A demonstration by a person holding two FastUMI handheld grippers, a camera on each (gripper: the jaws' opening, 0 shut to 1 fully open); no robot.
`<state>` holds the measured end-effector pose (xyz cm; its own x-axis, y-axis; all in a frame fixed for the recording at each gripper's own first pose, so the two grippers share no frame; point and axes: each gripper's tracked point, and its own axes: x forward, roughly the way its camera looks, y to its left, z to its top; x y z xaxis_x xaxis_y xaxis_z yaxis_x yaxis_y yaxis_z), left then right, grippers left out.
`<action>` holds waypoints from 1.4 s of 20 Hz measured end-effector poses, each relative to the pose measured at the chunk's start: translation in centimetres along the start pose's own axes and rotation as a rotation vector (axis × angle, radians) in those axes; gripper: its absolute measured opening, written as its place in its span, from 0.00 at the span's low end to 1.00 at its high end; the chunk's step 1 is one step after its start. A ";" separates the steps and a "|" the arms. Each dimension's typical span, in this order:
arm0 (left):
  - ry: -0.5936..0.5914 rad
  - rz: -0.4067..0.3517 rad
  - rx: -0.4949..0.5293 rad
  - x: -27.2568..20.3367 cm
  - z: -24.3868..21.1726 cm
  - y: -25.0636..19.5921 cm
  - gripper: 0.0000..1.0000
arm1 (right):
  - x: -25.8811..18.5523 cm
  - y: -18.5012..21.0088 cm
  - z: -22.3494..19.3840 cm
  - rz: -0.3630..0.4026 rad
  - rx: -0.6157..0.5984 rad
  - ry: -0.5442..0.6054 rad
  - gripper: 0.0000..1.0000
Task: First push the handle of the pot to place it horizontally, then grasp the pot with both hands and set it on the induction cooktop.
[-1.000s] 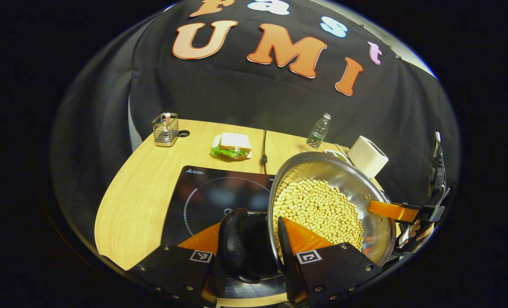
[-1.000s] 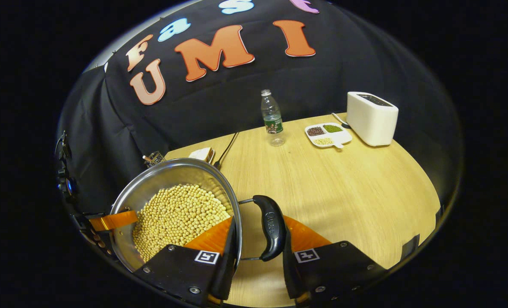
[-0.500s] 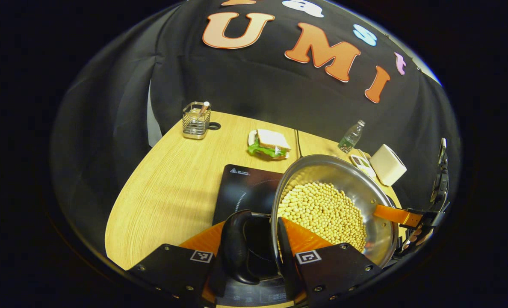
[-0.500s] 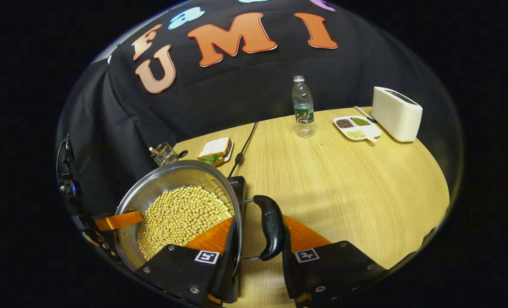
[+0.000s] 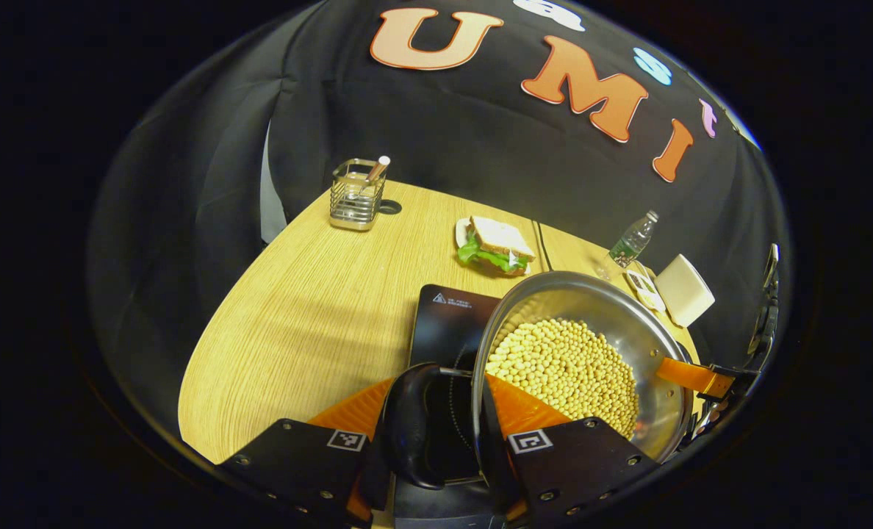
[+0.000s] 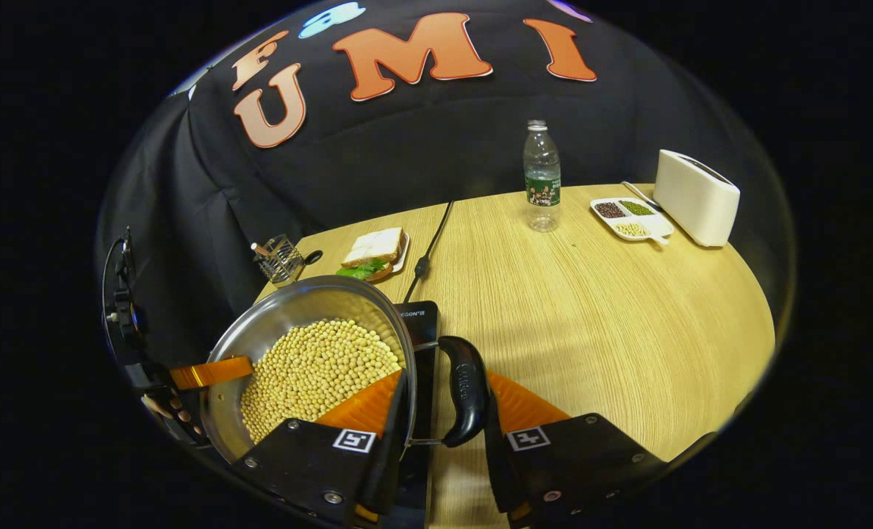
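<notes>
Steel pot (image 5: 627, 330) full of soybeans (image 5: 565, 367) was held over the black induction cooktop (image 5: 447, 323); whether it touched the glass could not be told. Left gripper (image 5: 436, 433) was clamped on the pot's black side handle (image 5: 407, 422), one finger outside the handle, the other against the pot wall. In the right gripper view the right gripper (image 6: 440, 422) gripped the opposite black handle (image 6: 464, 400) the same way, fingers closed across handle and rim of the pot (image 6: 297, 308), cooktop corner (image 6: 422, 316) beneath. A hand (image 6: 168, 411) showed at the far rim beside the other gripper's finger.

On the wooden table (image 6: 591, 308): sandwich on a plate (image 6: 374, 250), wire utensil holder (image 5: 356, 195), power cord (image 6: 429, 246), water bottle (image 6: 541, 176), divided dish of beans (image 6: 627, 217), white toaster (image 6: 697, 198).
</notes>
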<state>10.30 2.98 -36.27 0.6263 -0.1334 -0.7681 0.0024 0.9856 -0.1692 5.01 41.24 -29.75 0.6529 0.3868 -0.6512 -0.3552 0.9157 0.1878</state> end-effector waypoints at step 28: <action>-0.978 0.178 0.165 -36.2 18.2 -12.6 0.89 | -28.1 -18.6 16.0 -0.203 -0.090 -0.614 0.95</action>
<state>1.78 -2.72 4.84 0.9926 0.0886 0.0830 -0.0924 0.9948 0.0431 4.04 15.06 -3.19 0.9669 0.2232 -0.1241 -0.2218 0.9748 0.0250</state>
